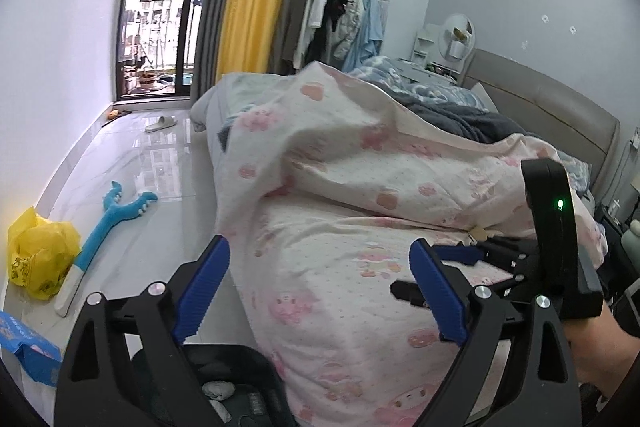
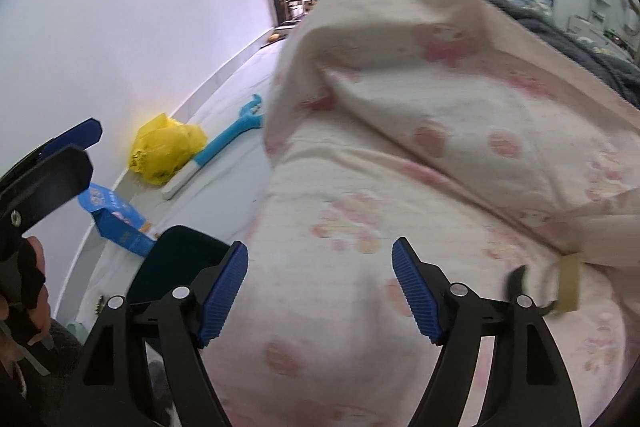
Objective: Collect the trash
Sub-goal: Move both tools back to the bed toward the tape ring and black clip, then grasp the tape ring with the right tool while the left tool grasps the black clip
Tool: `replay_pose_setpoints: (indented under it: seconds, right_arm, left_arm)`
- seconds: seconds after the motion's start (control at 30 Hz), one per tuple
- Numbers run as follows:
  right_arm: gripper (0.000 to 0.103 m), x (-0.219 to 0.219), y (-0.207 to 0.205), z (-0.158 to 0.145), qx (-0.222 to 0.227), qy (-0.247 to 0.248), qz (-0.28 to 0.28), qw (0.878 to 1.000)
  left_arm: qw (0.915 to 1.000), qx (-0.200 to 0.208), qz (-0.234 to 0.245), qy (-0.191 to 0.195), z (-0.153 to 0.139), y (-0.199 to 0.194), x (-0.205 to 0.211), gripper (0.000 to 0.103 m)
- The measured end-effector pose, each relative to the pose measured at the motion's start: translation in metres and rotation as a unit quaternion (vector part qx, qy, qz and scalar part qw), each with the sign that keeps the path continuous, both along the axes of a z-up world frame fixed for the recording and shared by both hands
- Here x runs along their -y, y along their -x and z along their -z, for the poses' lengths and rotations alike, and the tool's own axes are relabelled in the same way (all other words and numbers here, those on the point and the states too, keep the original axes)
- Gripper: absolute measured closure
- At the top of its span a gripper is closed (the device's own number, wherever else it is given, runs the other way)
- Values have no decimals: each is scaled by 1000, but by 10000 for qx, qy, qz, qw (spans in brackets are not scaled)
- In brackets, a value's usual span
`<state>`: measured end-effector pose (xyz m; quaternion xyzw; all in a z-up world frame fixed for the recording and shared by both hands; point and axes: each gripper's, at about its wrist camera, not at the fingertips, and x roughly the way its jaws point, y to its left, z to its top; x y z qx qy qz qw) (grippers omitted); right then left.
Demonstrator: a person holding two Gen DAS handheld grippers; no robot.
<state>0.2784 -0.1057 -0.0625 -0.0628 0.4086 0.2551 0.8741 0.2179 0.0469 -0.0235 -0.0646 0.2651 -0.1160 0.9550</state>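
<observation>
Now, in the left wrist view, I am holding the left tongs (image 1: 320, 287) wide and empty, angled down over the black bin (image 1: 236, 383) at bottom centre; crumpled tissue (image 1: 218, 389) is lying inside. Next trash, I judge: the yellow bag (image 1: 40, 251) at far left. In the right wrist view, the right tongs (image 2: 320, 291) are gaping empty over the bedding (image 2: 420, 167).

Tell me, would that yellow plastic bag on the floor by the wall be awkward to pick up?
Probably a little. The yellow bag looks crumpled and thin, so it would likely sag and change shape when pinched rather than lift stiffly. It seems light for its bulk, so a push might just slide it across the glossy floor. What it holds cannot be seen.
</observation>
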Motion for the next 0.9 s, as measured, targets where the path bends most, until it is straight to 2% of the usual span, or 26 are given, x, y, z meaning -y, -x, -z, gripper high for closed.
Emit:
replay_pose_setpoints:
  seconds: [0.13,0.6,0.9]
  right_arm:
    - [27,27,-7,0,172,92,225,9996]
    - [26,118,-28,1,342,-203,997,9942]
    - [26,160,-41,12,198,-497,1381,9890]
  left_arm:
    - [9999,-44,115,-83,6,-6,19,10]
    - [9975,-223,572,-337,24,-23,80,10]
    - [9942,-514,924,-188,36,-36,106,10]
